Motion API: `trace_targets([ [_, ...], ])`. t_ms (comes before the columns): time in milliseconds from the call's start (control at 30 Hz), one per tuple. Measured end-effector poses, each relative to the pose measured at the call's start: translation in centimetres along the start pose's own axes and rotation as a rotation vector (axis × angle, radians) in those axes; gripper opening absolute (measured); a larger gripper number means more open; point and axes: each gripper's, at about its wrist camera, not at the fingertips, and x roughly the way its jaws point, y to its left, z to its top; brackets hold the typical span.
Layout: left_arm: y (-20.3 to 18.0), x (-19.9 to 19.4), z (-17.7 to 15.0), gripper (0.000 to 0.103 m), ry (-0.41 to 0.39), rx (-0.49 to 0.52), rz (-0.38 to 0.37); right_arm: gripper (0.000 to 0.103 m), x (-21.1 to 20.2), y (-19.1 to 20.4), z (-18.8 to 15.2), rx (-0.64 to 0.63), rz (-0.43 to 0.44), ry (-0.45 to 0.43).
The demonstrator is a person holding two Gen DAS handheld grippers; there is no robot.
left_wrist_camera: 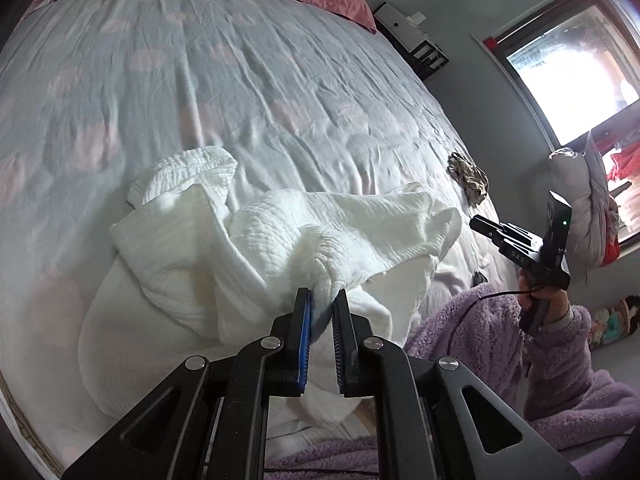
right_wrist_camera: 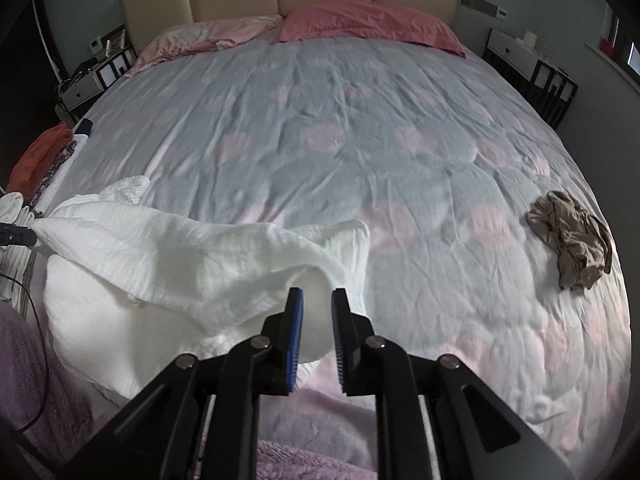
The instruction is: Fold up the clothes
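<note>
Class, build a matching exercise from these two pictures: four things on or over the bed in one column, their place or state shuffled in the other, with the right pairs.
1. crinkled white cotton garment
2. crumpled brown cloth
3. deep pink pillow
4. right tongs

A. by the headboard
B. gripping nothing
C. pinched in the left tongs
D. alone near the bed's right edge

Pairs: 1-C, 2-D, 3-A, 4-B

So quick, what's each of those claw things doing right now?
Left gripper: shut on a bunch of the white garment.
Right gripper: open, pads apart, gripping nothing; the white garment's edge lies just beyond them.
</note>
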Motion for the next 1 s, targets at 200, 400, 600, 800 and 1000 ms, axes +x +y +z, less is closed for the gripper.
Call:
trace_targets([
  [200, -3.6, 1.2, 1.5, 0.011, 0.039, 0.017, 0.051, 0.015, -0.8, 7.6, 0.2, -0.099, 0.174, -0.071],
  [400, -7.2, 1.4, 2.9, 0.011, 0.057, 0.035, 0.084, 0.024, -0.6, 14.0, -0.5, -0.127, 0.34, -0.108],
  [600, -10.6, 1.8, 4.1, 0.011, 0.077, 0.075, 0.108, 0.035, -1.4, 14.6, -0.9, -0.112, 0.347, -0.176],
  [800, -12.7, 3.6, 4.1, 0.011, 0.12, 0.12, 0.108, 0.037, -1.1, 13.0, -0.7, -0.078, 0.333, -0.207],
  [1000, -13.0, 4.4, 3.0, 0.012, 0.14, 0.232, 0.228, 0.009, -0.6, 12.5, -1.6, -0.1, 0.337, -0.199],
])
